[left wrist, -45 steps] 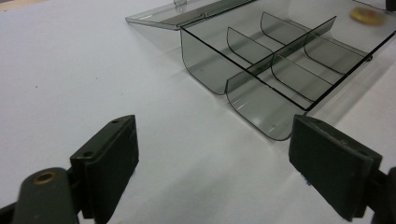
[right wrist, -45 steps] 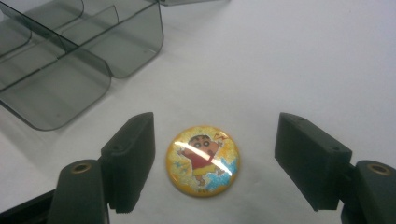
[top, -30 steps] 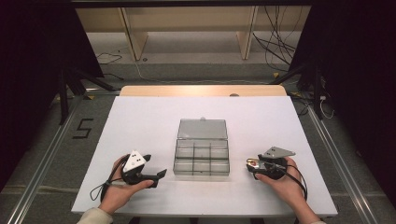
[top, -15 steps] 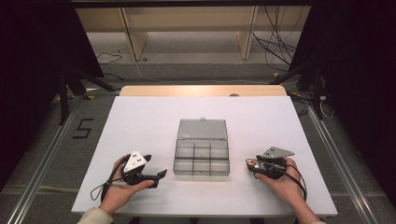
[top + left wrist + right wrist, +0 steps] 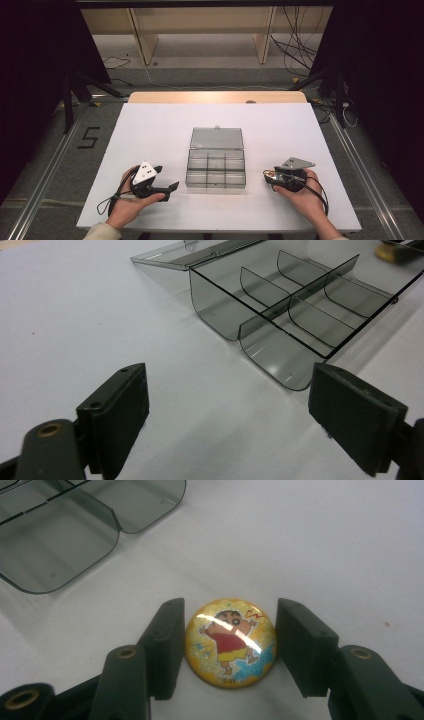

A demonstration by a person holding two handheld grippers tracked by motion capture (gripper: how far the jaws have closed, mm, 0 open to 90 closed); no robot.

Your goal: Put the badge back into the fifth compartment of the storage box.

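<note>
A round domed badge, gold with a cartoon child on it, lies on the white table right of the box. My right gripper has just been closing, and its two pads now touch the badge's sides. In the high view this gripper points left at the box. A clear smoky plastic organiser box stands at the table's middle with its lid folded flat behind it and its compartments empty. Left of the box, my left gripper is open with only bare table between its jaws.
The box's rounded near corner lies just ahead of my left gripper's right jaw. A wooden strip runs along the table's far edge. Metal rails and dark stands flank the table on both sides.
</note>
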